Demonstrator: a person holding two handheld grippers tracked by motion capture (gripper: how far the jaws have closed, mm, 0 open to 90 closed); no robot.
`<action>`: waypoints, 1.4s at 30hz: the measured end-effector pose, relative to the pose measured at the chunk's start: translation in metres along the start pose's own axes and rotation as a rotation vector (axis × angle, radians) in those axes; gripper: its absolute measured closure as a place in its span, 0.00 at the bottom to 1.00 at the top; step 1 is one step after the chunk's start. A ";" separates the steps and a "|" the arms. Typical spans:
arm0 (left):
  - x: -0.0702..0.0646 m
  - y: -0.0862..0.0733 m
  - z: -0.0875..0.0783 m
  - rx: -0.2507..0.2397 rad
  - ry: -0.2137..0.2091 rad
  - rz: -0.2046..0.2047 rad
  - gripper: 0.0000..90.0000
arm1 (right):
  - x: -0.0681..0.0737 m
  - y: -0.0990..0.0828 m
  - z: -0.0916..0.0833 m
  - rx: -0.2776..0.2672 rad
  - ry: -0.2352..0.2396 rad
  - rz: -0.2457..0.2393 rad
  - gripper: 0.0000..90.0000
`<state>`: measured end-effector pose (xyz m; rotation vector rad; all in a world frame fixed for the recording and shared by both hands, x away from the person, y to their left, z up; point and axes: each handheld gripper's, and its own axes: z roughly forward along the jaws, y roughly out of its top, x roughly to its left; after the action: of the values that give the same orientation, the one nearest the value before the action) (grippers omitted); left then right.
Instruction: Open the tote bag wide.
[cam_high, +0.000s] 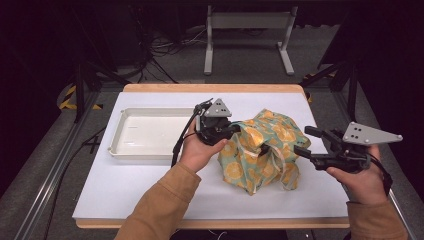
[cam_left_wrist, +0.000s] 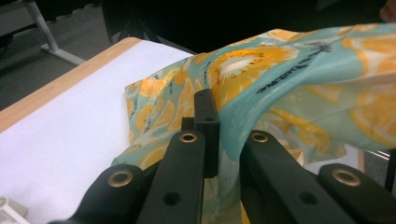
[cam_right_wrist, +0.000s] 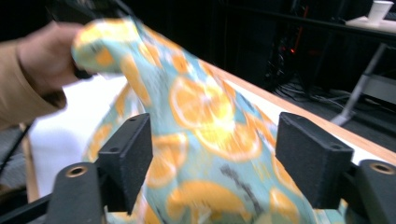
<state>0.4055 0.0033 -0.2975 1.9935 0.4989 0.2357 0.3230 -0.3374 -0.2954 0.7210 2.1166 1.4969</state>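
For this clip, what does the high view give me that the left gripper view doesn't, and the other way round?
High view alone: the shallow white rectangular tray left of the bag, the right gripper open beside the bag's right edge, both hands and tan sleeves, and the grey floor with a table frame beyond.

Left gripper view alone: close up, the left gripper shut on a fold of cloth, and dark lettering printed on the fabric.

Both: the teal fabric bag with orange-slice print, lying crumpled on the white-covered table with a wooden edge.
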 end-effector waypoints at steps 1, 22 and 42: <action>0.000 0.000 0.000 0.000 0.001 0.000 1.00 | 0.001 -0.003 0.001 0.009 -0.005 0.004 0.28; 0.000 0.000 -0.004 -0.005 -0.011 0.008 1.00 | -0.005 -0.036 0.032 0.096 -0.053 -0.011 0.17; 0.001 0.000 -0.008 0.002 -0.021 0.024 0.99 | -0.020 -0.029 0.027 0.142 -0.039 0.022 1.00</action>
<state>0.4029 0.0102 -0.2941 2.0029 0.4626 0.2293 0.3507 -0.3388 -0.3303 0.8199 2.2090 1.3428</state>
